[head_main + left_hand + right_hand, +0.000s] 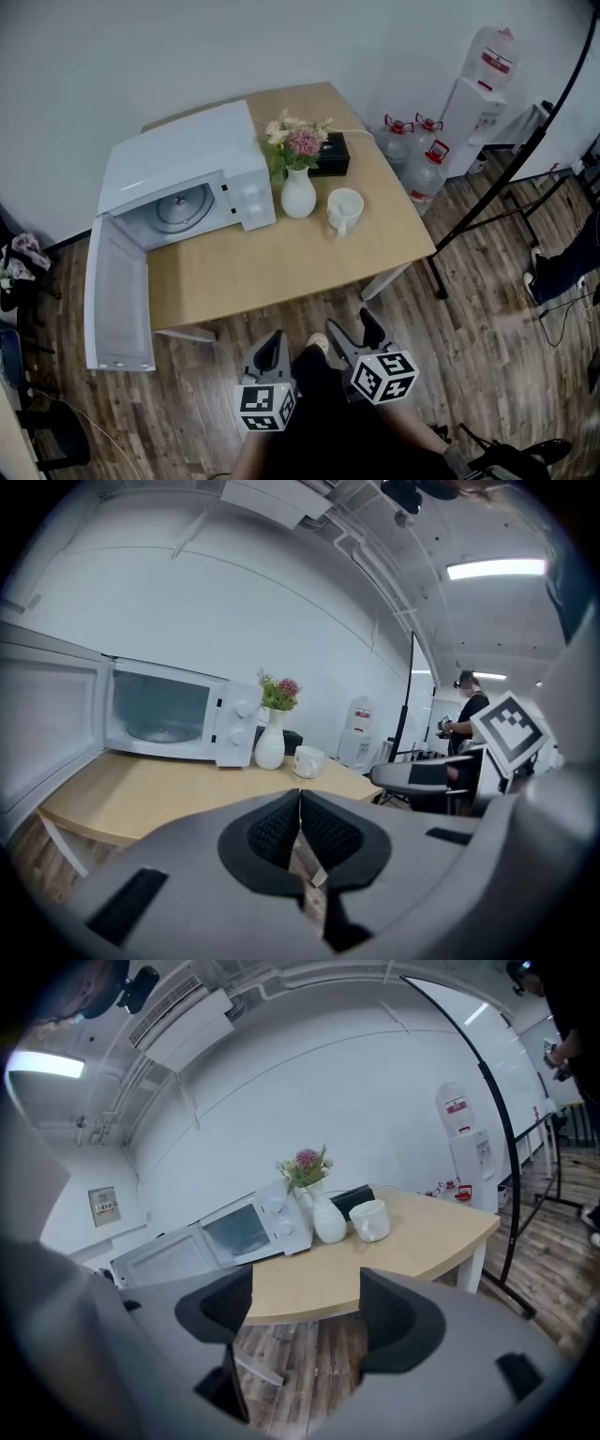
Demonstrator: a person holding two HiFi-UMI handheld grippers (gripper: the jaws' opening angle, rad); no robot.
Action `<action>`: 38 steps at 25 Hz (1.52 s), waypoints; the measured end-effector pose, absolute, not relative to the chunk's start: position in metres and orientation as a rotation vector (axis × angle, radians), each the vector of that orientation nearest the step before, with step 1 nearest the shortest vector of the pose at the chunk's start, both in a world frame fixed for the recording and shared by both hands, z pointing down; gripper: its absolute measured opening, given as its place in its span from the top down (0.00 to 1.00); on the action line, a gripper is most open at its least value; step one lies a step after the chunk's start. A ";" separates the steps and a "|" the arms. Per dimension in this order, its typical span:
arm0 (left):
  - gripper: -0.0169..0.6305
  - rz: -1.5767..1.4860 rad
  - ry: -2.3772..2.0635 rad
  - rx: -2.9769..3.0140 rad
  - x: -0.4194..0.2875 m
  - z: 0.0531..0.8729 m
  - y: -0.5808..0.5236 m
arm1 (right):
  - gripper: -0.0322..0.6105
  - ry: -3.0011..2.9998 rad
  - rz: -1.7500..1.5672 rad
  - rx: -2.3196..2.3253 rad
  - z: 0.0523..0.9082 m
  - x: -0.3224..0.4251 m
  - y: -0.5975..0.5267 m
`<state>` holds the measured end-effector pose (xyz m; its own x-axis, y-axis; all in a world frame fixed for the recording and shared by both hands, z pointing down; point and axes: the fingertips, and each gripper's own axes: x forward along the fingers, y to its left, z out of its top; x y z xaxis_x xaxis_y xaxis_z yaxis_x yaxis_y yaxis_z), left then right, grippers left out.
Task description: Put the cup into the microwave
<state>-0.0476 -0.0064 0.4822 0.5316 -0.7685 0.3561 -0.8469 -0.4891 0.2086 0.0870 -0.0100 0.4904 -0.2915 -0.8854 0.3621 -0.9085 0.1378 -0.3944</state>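
Cup point(345, 208) sat untouched on the counter point(281, 272) — I kept my right gripper point(357, 330) spread and empty for it, left gripper point(271, 345) clenched shut, microwave point(187, 178) door open.

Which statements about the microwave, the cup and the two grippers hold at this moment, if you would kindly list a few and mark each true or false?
1. The microwave stands open. True.
2. The cup sits inside the microwave. False: it stands on the table, outside the microwave.
3. The left gripper is shut with nothing in it. True.
4. The right gripper holds the cup. False: its fingers stand apart with nothing between them, and the cup is far off on the table.
5. The vase of flowers stands between the microwave and the cup. True.
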 end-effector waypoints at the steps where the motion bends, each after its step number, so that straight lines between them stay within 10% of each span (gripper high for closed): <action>1: 0.97 0.310 -1.321 2.424 -0.044 0.482 -0.013 | 0.45 -2.323 0.860 1.862 0.491 0.092 -0.016; 10: 0.97 0.327 -1.256 2.459 -0.021 0.483 -0.067 | 0.30 -2.186 0.791 2.025 0.495 0.129 -0.073; 38: 0.97 0.402 -1.064 2.513 0.055 0.507 -0.224 | 0.30 -2.027 0.788 2.155 0.537 0.186 -0.217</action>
